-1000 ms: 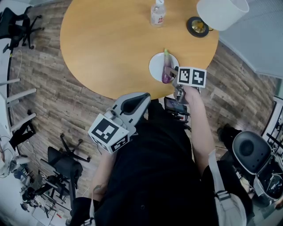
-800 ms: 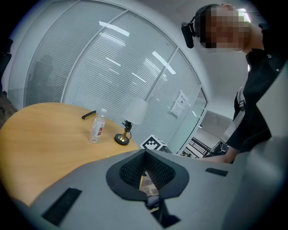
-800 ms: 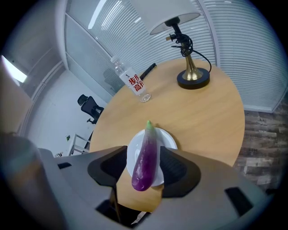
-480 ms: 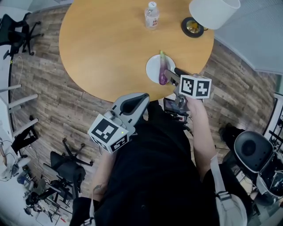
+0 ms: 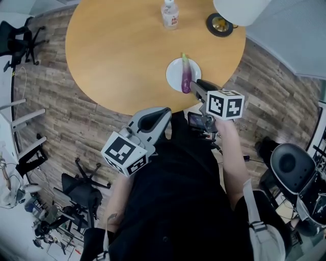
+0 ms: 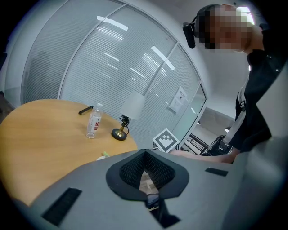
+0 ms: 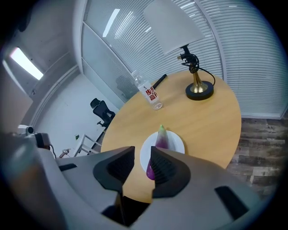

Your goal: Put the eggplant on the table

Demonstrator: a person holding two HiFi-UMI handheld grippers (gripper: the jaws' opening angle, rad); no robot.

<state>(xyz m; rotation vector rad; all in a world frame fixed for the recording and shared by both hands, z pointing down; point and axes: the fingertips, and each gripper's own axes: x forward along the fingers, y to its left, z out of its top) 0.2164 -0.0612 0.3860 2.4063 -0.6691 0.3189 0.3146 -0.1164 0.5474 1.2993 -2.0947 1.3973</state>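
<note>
find the eggplant (image 5: 186, 80) lying lengthwise on the white plate (image 5: 174, 76), near the close edge of the round bench (image 5: 122, 51), green tip pointing away. see the right hand-held gripper (image 5: 196, 86) poised just short of the purple end, closing on nothing, no contact with the eggplant. note the left hand-held gripper (image 5: 154, 119) clenched and empty, held back by the torso.

probably done, if resting on the plate counts as on the bench: then draw the right one straight back and up, without nudging the plate rim. if bare wood is wanted instead, reopen first, come in across the thick end, grip gently, set down beside the plate, well apart from the bottle (image 5: 169, 12) and the lamp (image 5: 220, 24).

cannot see the purple end fully in the right gripper view, masked by a jaw. cannot read the bottle label. lose the lamp shade at the top edge of the head view. catch only a sliver of plate in the left gripper view.
</note>
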